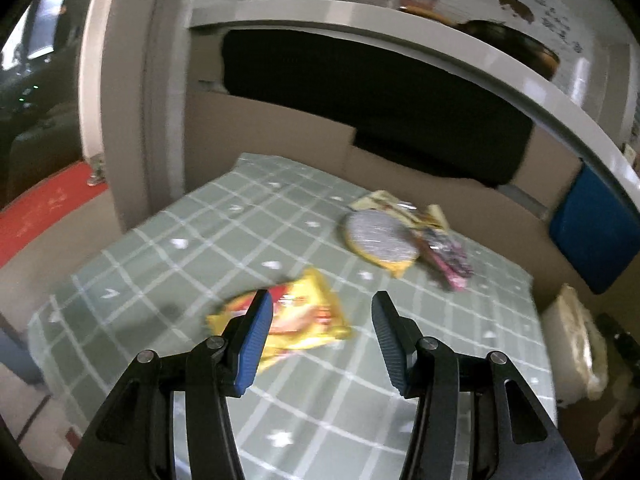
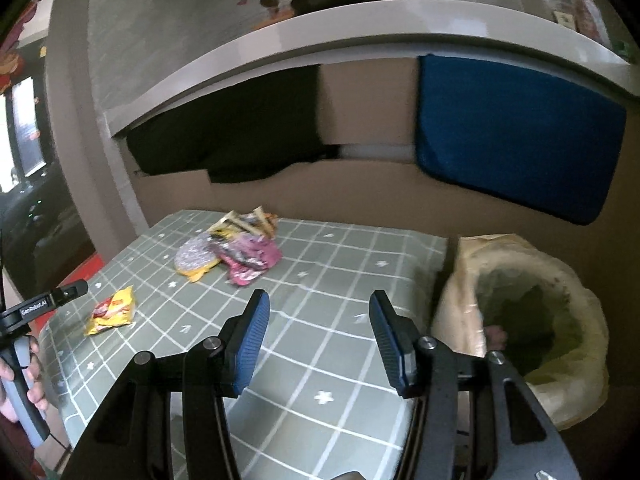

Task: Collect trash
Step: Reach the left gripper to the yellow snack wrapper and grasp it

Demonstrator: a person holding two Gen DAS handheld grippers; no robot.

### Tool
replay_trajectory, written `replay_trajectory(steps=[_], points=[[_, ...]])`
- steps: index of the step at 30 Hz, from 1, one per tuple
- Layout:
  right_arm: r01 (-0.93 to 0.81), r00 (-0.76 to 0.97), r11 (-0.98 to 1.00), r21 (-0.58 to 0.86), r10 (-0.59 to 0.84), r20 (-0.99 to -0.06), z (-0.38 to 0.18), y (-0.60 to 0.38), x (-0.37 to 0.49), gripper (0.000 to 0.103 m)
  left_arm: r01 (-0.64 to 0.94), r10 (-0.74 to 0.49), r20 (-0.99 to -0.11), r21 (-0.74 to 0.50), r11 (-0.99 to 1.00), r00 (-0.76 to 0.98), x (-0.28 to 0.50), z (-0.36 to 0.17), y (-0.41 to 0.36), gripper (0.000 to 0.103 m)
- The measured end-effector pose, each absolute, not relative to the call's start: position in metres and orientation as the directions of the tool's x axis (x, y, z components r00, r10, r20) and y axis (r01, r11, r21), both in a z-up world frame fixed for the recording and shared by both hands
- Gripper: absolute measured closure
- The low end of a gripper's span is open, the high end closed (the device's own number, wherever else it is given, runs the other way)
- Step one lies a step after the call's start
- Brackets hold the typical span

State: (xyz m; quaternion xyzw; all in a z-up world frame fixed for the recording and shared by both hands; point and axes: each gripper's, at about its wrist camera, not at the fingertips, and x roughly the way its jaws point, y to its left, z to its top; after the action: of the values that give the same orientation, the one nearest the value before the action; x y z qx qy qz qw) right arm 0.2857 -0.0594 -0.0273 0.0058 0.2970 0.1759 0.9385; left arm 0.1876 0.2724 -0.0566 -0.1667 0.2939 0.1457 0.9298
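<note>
A crumpled yellow wrapper (image 1: 296, 320) with red print lies flat on the green checked surface (image 1: 168, 264), alone near its left edge. Well apart from it, toward the far edge, sits a loose pile: a round silvery, yellow-rimmed packet (image 1: 378, 240), a pink wrapper (image 1: 450, 258) touching its right side, and pale yellow wrappers (image 1: 394, 202) tucked behind. Just off the right edge stands a bin (image 2: 528, 320) lined with a cream bag, mouth open.

Sage-green tablecloth with white grid and little stars (image 2: 312, 280); crinkly yellow-and-red snack wrapper (image 2: 112, 310); shiny pink foil packet (image 2: 250, 258); flat royal-blue cushion (image 2: 516, 136).
</note>
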Motion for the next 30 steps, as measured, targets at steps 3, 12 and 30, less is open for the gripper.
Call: replay_trajectory(steps=[3, 12, 30], points=[[-0.329, 0.759, 0.939, 0.099, 0.325, -0.564, -0.032, -0.048, 0.286, 0.054, -0.38, 0.182, -0.598, -0.222, 0.898, 0.78, 0.18, -0.065, 0.287, 0.051], [-0.352, 0.696, 0.927, 0.127, 0.351, -0.626, -0.058, -0.037, 0.293, 0.054, -0.438, 0.158, -0.637, -0.309, 0.844, 0.755, 0.175, -0.09, 0.321, 0.051], [-0.565, 0.638, 0.82, 0.096, 0.507, -0.58, -0.042, 0.008, 0.328, 0.054, -0.233, -0.161, -0.76, -0.382, 0.894, 0.63, 0.255, -0.119, 0.323, 0.051]])
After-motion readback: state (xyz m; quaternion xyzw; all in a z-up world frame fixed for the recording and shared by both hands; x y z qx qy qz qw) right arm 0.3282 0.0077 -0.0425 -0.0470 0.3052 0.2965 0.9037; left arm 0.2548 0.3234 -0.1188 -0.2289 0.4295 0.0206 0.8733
